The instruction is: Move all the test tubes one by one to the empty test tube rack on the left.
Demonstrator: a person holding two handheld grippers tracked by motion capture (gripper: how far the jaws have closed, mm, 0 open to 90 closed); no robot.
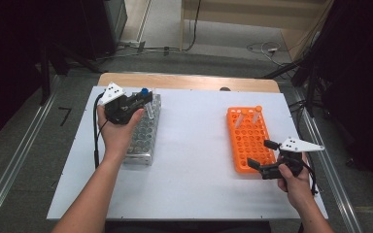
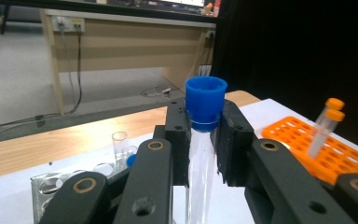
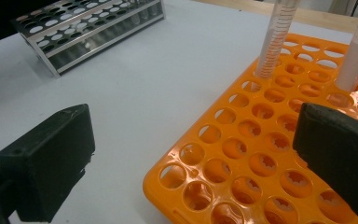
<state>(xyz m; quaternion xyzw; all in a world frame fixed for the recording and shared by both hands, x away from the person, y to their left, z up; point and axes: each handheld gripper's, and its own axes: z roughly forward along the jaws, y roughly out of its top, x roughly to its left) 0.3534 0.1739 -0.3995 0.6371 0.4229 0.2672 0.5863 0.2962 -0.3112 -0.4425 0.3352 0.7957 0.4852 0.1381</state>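
A clear plastic test tube with a blue screw cap (image 2: pixel 204 140) is clamped between the black jaws of the left gripper (image 2: pixel 205 140), the pads being pressed against the tube just under the cap, so that the cap stands above the jaw tips. In the high view this tube (image 1: pixel 145 93) is seen held above the far end of the silver metal tube rack (image 1: pixel 143 136), which lies on the left part of the white table top (image 1: pixel 194 160). The left gripper (image 1: pixel 143 99) is gripped in the left hand (image 1: pixel 119 128), whose forearm is stretched forward from the bottom edge over the near end of that rack.

The right gripper (image 1: pixel 261 156) is held with its jaws spread wide, and nothing is caught between them. One jaw is seen over the near right part of the orange plastic rack with round holes (image 1: pixel 247 141), the other over the bare table just beside the rack's near corner; contact cannot be told. The right hand (image 1: pixel 294 182) is held low near the table's right edge. Two clear tubes with orange caps (image 1: pixel 247 116) are seen standing tilted in the far rows of the orange rack.
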